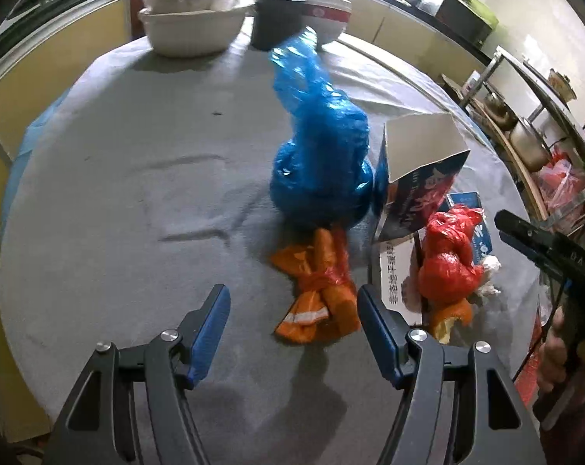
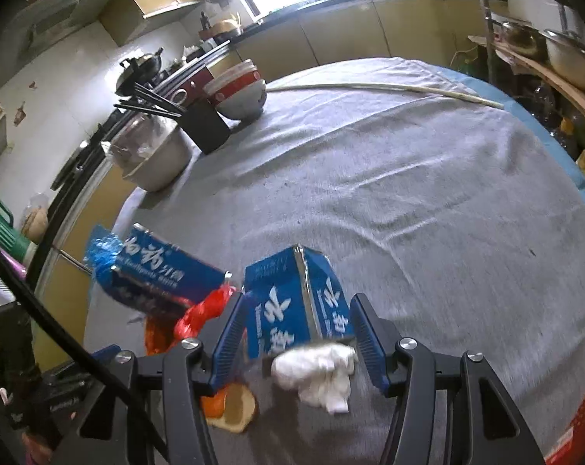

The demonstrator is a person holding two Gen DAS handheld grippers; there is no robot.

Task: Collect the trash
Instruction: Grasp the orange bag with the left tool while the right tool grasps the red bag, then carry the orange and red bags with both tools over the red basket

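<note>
Trash piled together on the gray tablecloth [image 1: 118, 193]: blue plastic bag [image 1: 323, 155], orange wrapper [image 1: 315, 290], red bag [image 1: 447, 255], opened box [image 1: 420, 178].

Left gripper [image 1: 292, 302] spread wide, nothing inside, aimed at the wrapper.

Right gripper [image 2: 296, 325] around a blue carton [image 2: 292, 302] with white Chinese writing, too blurry to read; pads look not quite touching. Crumpled tissue [image 2: 319, 372] just beside.

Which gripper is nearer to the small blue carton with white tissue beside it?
Right. The right gripper has the small blue carton between its fingers. The left gripper is further off, lined up with the orange wrapper.
</note>
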